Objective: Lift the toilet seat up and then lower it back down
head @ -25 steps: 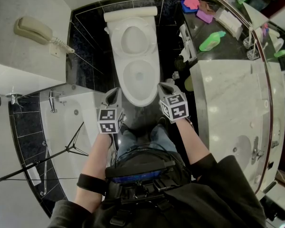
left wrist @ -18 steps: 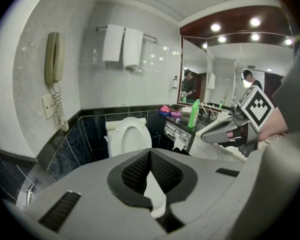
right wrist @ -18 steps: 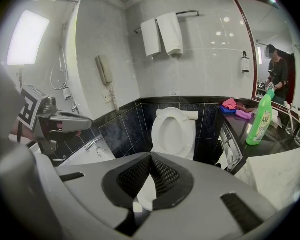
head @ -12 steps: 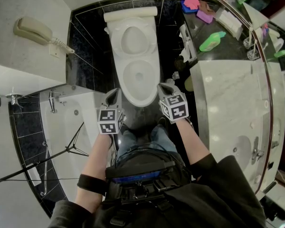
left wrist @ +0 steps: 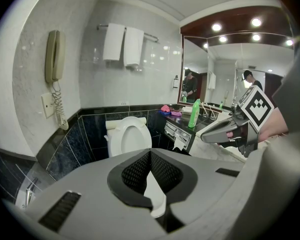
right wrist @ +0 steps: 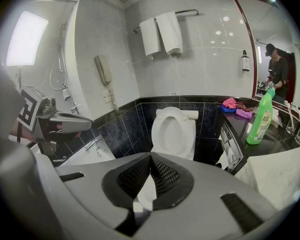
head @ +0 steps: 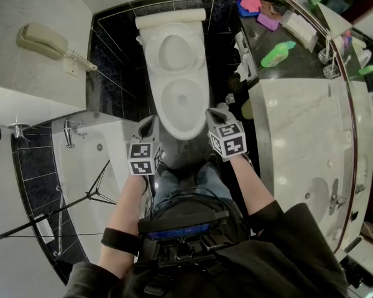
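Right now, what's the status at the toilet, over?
Left gripper and right gripper shut, empty, flanking the bowl front. Toilet seat up against the tank. Nothing in the way.

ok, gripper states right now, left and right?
Left gripper: closed, holding nothing.
Right gripper: closed, holding nothing.

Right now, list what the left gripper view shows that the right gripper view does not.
Only the left gripper view: the right tool, at its right edge, with its marker cube. Only the right gripper view: the left tool, at its left edge, and a bright light panel high on the left. Both: the toilet, the wall phone, two hanging towels and the green bottle.
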